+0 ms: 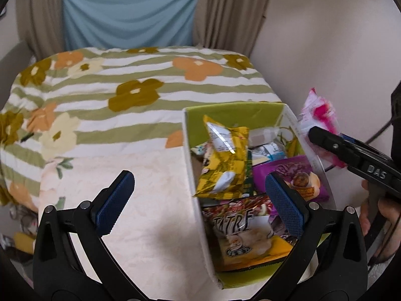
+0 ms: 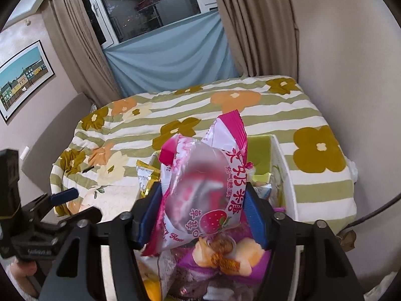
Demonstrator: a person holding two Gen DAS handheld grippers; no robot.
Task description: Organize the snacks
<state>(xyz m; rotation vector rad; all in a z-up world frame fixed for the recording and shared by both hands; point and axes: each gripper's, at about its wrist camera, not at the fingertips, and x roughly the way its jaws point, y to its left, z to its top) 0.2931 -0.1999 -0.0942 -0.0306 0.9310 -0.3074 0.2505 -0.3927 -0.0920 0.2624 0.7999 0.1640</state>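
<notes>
A white box with green inner walls stands on the bed, filled with several snack packets. A yellow packet leans against its left wall on top of the others. My left gripper stands wide open, straddling that wall; its pads touch nothing. A purple packet lies at the box's right side. My right gripper is shut on a pink strawberry packet, held upright above the box and the purple packet. In the left wrist view this pink packet hangs at the box's right rim.
The box sits on a cream blanket laid over a striped flowered bedcover. A wall runs close along the right, with a dark cable beside it. Curtains and a blue cloth hang beyond the bed. A person's hand holds the right gripper.
</notes>
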